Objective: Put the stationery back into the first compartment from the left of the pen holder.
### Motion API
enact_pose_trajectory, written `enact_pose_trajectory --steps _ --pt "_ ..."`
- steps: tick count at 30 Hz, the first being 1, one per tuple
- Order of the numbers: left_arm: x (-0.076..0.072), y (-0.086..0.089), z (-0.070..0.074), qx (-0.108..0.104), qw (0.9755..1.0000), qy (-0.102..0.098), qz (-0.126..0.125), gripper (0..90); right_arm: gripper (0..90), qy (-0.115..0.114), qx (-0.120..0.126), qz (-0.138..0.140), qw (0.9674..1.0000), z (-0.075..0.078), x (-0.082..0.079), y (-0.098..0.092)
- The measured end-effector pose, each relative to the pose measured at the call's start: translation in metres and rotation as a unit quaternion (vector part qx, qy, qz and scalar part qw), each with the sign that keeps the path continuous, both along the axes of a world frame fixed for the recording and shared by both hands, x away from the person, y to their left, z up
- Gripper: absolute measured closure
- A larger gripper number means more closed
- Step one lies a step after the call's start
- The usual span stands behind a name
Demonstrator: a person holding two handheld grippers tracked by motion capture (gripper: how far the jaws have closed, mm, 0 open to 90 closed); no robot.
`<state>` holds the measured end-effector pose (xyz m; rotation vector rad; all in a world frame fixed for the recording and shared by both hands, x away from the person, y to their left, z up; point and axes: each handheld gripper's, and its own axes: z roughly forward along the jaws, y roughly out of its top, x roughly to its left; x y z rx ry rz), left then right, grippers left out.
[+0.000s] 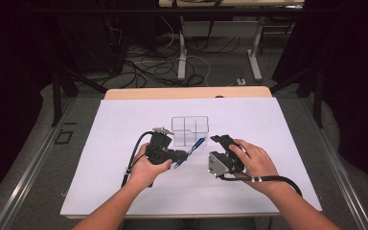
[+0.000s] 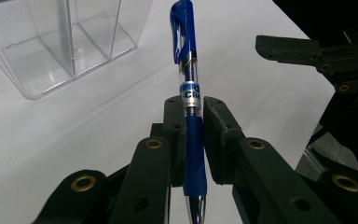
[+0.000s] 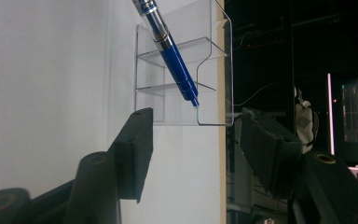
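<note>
A blue click pen (image 1: 195, 145) is clamped by its rubber grip in my left gripper (image 1: 184, 155), which is shut on it. In the left gripper view the pen (image 2: 189, 93) stands up between the two pads of the left gripper (image 2: 193, 112), clip end away from me. Just behind it stands a clear plastic organizer (image 1: 189, 130) with several compartments. My right gripper (image 1: 223, 140) is to the right of the pen, open with nothing between its jaws. In the right gripper view the pen (image 3: 175, 60) crosses in front of the organizer (image 3: 186, 93), beyond the right gripper (image 3: 196, 121).
A white sheet (image 1: 124, 191) covers the table, with a wooden edge (image 1: 187, 93) at the back. Cables and table legs (image 1: 182, 57) lie on the floor beyond. The organizer (image 2: 60, 46) is at the upper left of the left gripper view.
</note>
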<state>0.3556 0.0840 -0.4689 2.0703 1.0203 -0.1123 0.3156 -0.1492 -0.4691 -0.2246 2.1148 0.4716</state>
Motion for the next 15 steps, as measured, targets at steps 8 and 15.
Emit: enact_pose_trajectory --steps 8,15 --pt "0.002 0.000 0.000 0.001 1.0000 0.005 -0.002 79.6 54.4 -0.018 -0.034 0.025 0.9989 -0.002 0.003 0.006" --pt "0.003 -0.004 -0.002 0.005 0.9999 0.008 -0.009 79.6 56.8 -0.044 -0.067 0.052 0.9954 -0.008 0.004 0.016"
